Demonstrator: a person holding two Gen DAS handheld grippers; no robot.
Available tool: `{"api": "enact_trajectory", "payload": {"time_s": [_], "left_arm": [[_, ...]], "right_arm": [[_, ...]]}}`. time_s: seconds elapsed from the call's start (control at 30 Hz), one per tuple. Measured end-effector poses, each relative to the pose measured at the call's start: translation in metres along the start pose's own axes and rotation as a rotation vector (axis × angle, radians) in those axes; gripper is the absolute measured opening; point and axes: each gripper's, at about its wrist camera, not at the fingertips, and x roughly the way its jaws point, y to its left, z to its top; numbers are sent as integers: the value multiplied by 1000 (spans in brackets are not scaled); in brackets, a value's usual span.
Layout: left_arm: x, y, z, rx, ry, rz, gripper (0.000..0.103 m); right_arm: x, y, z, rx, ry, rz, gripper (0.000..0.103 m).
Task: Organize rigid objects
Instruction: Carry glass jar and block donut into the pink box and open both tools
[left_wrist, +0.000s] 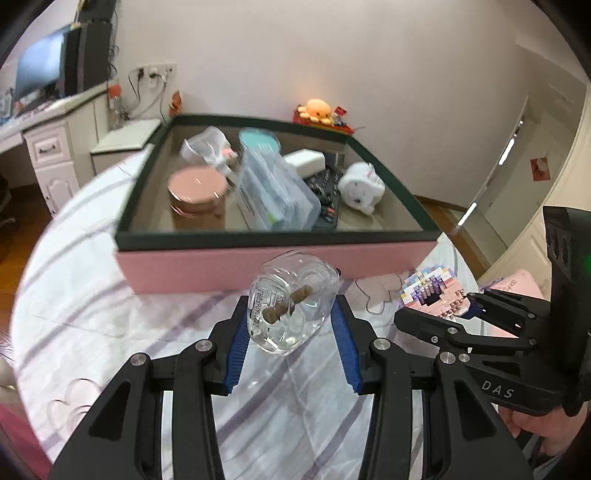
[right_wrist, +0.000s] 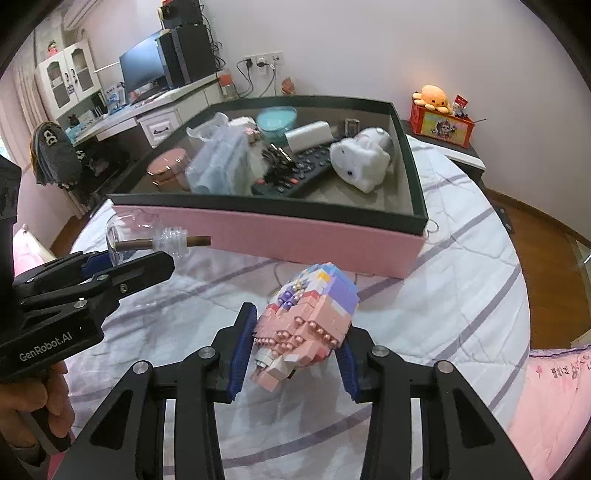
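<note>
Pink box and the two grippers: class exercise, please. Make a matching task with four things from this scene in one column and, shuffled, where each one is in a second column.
Things:
1. clear bottle
2. building-block figure
3. remote control
4. orange octopus plush

Places:
A. inside the pink box
B. on a red box by the wall
C. in the left gripper
D. in the right gripper

Pairs: 1-C, 2-D, 3-A, 4-B

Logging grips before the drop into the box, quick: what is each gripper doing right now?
Left gripper: shut on the clear glass bottle.
Right gripper: shut on the pink brick model.
</note>
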Motion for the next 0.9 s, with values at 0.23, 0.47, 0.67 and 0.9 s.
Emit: {"api": "enact_trajectory", "payload": {"time_s": [0.23, 0.47, 0.67, 0.9], "left_arm": [[-23, 1, 18, 27, -59, 39, 43], [-31, -1, 46, 55, -93, 44, 43], [-17, -14, 80, 83, -101, 9, 43], [6, -13, 92, 71, -92, 5, 43]], "right_arm": [[-16, 9, 15, -5, -48, 20, 38], [-30, 11, 41, -29, -102, 16, 38], [-14, -2, 80, -32, -110, -6, 38], [28, -17, 91, -34, -34, -16, 38]]}}
